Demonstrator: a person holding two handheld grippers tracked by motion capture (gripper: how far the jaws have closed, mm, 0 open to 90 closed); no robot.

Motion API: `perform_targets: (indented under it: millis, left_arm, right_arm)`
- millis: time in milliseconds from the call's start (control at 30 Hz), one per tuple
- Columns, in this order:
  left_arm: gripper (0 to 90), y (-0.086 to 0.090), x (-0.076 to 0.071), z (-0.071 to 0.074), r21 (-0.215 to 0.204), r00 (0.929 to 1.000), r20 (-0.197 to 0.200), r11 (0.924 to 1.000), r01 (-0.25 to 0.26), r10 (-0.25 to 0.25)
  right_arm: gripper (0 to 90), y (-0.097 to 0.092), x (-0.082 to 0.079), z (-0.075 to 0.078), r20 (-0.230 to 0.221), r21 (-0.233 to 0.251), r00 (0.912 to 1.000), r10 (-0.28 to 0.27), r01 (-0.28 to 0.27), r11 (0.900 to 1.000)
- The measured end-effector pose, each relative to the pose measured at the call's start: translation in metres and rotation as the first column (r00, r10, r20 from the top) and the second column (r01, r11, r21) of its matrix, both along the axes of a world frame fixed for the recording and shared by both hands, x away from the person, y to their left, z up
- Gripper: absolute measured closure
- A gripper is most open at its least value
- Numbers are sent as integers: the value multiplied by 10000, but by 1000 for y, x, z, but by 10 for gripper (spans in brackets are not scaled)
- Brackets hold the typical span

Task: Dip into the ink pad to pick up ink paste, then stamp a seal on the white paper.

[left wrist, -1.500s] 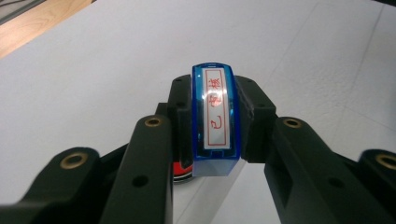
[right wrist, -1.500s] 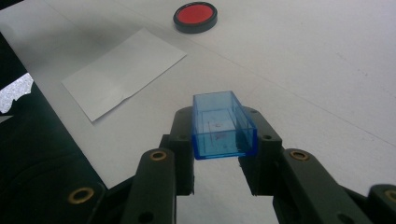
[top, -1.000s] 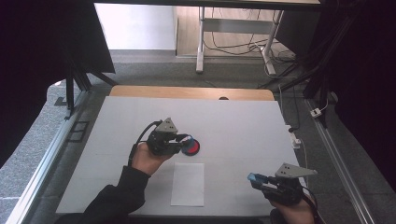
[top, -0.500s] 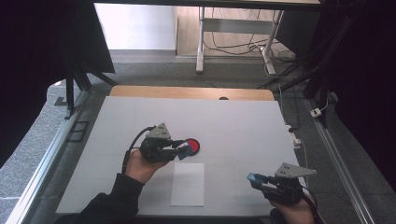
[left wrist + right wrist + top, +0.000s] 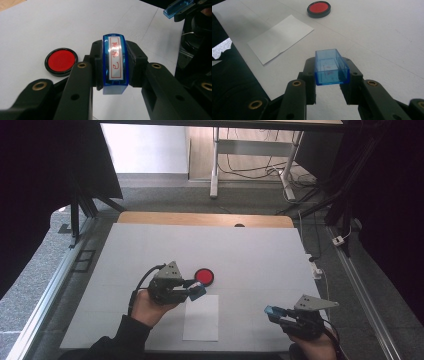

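With stamp [image 5: 115,65] clamped in left gripper [image 5: 196,290] and now withdrawn from ink pad [image 5: 204,276] toward paper [image 5: 201,317], cap [image 5: 331,67] gripped by right gripper [image 5: 272,312], proceed to stamping.

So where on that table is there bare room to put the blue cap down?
The far half of the table, beyond the ink pad, is bare, and so is the stretch between the paper and the right hand-held gripper holding the cap. It is crowded where the left hand-held gripper holds the stamp by the pad and paper.
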State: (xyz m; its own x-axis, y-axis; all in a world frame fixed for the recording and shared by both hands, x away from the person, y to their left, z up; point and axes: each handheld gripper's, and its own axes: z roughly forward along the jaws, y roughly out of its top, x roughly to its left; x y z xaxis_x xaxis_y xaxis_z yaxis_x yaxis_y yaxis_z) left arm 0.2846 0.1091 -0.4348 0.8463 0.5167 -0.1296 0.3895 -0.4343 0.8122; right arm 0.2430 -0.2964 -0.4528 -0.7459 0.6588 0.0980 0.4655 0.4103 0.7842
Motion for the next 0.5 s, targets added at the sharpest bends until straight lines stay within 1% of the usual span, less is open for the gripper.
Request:
perform_targets:
  millis: [133, 500]
  left_arm:
    - [699, -1, -3, -1, -78, 10000, -17, 9999, 65, -65]
    - [699, -3, -5, -7, -94, 9999, -37, 9999, 144, -144]
  right_arm:
    - [686, 0, 0, 0, -4, -26, 10000, -9, 9, 10000]
    - [686, 1, 0, 0, 0, -20, 10000, 19, -19, 10000]
